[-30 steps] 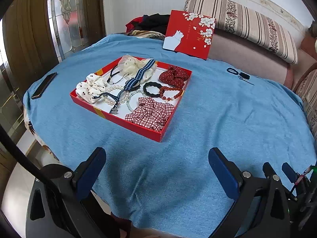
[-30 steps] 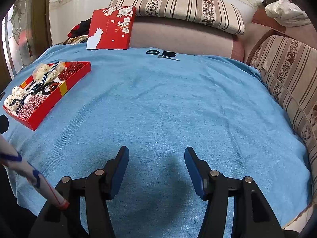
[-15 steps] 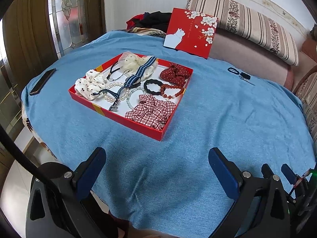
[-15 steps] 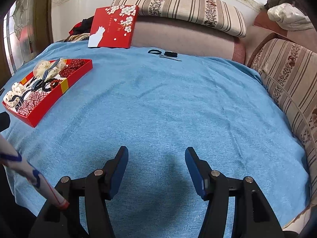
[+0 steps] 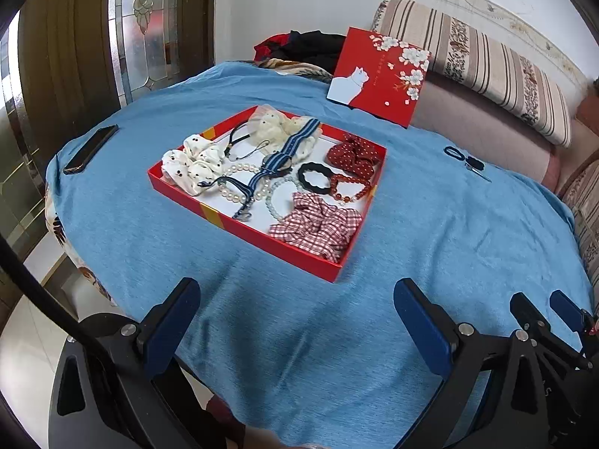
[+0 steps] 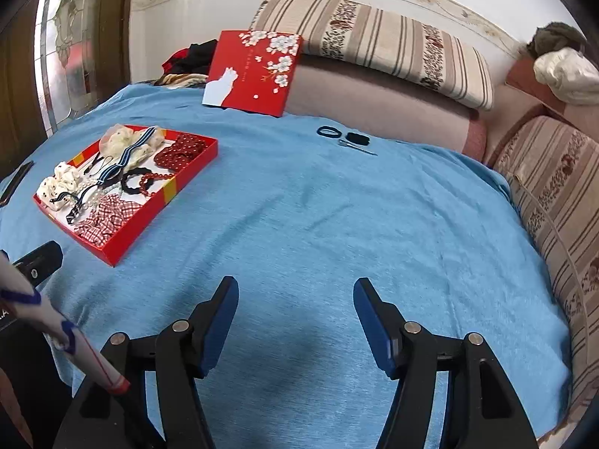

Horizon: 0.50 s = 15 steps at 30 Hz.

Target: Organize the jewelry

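A: Grippers first. Left gripper?

B: Jaws are standing wide apart, nothing between them, hovering over the blue tablecloth near its close edge. Right gripper is widening its jaws as we speak, also nothing between them, just bare cloth under it.

A: Where's the jewelry sitting?

B: All in the red tray, lying on the cloth ahead of the left gripper, well apart from both. In the right view the tray is off to the left.

A: Contents?

B: Plaid scrunchie is lying in the near corner, red dotted scrunchie in the far right corner, white dotted scrunchie on the left side. Black hair tie is touching a red bead bracelet. White pearl bracelet is sitting mid-tray with a striped navy strap running across it. Cream scrunchie at the far edge.

A: Anything outside the tray?

B: Red lid with a cat and blossoms is leaning against the sofa at the far side. Dark phone is lying near the left cloth edge. Small dark hair ties and a clip are lying near the far edge, right of the lid.
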{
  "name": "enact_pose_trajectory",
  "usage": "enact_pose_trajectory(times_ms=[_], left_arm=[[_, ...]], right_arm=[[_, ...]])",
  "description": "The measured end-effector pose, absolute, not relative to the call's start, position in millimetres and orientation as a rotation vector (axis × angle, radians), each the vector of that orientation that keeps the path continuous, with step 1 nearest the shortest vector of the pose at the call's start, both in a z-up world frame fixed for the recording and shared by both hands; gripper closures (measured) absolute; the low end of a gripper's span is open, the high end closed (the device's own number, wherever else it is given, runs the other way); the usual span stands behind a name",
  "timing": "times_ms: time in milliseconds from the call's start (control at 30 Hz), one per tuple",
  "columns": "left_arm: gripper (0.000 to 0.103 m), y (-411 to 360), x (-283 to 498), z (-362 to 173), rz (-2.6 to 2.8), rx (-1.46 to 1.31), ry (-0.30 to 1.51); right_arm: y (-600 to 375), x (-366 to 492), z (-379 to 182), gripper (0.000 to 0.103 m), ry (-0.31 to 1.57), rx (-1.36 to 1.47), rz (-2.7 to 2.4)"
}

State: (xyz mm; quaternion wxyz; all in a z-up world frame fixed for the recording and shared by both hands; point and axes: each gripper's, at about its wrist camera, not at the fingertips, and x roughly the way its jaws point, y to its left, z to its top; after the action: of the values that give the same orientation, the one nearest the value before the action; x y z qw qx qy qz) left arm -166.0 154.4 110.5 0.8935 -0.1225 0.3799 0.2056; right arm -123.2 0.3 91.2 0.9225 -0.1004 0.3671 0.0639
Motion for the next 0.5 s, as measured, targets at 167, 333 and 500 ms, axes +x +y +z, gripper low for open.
enact_pose_trajectory(times_ms=[167,333,500], left_arm=[[0.0,167,-170,111,0.427,-0.286,0.785],[0.0,174,-174,112,0.424,-0.302,0.776],[0.0,176,-176,110,0.42,-0.309,0.785]], right_arm=[[12,-119,92,0.035,0.769,-0.214,0.148],[22,-118,96,0.035,0.763,-0.212,0.163],[30,-122,99,0.035,0.752,-0.224,0.175]])
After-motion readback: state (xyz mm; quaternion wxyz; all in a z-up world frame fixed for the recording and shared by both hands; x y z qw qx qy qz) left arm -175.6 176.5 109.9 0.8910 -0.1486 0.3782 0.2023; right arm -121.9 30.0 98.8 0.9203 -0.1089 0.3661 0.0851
